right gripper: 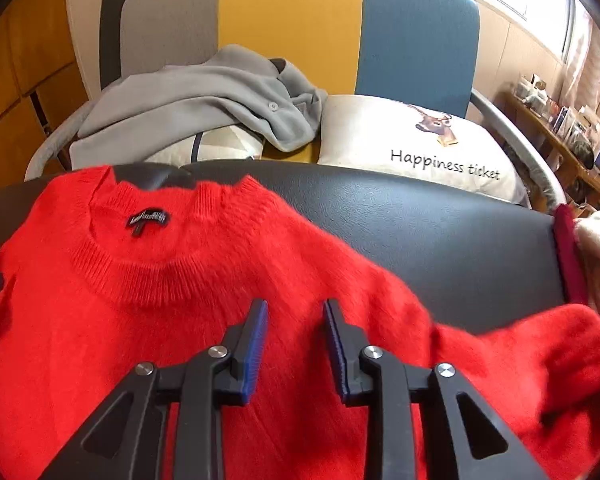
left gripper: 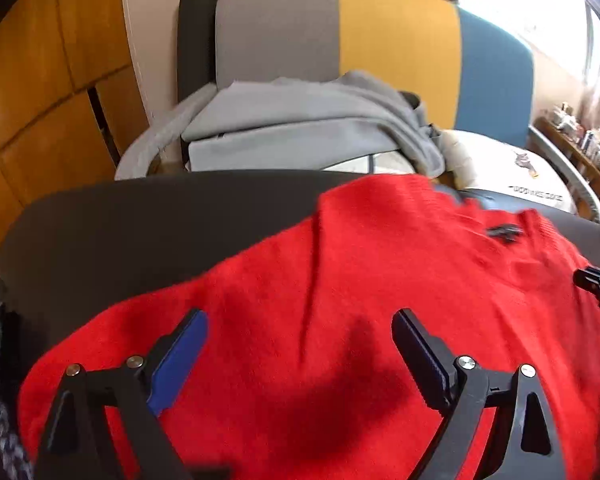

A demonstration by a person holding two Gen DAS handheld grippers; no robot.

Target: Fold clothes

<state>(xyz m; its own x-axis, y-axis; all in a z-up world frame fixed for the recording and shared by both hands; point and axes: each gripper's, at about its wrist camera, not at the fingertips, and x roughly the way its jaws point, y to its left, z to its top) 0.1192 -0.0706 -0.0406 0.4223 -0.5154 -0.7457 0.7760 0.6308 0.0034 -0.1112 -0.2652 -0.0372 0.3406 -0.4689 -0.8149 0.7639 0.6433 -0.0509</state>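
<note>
One fuzzy red knit sweater [right gripper: 228, 280], spread flat, collar up, on dark leather surface [right gripper: 440, 232], presumably for folding. Left gripper [left gripper: 300, 336] wide open, right gripper [right gripper: 296, 320] narrowly parted; both empty above it.

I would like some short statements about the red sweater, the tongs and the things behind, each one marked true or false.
1. The red sweater lies spread on a dark padded surface. True.
2. The left tongs are clamped on a sleeve. False: they stand wide open over the sweater, holding nothing.
3. The right tongs hold nothing. True.
4. The cushion shows a cat. False: it shows a deer head above the words "Happiness ticket".
5. A grey garment lies behind the surface. True.
</note>
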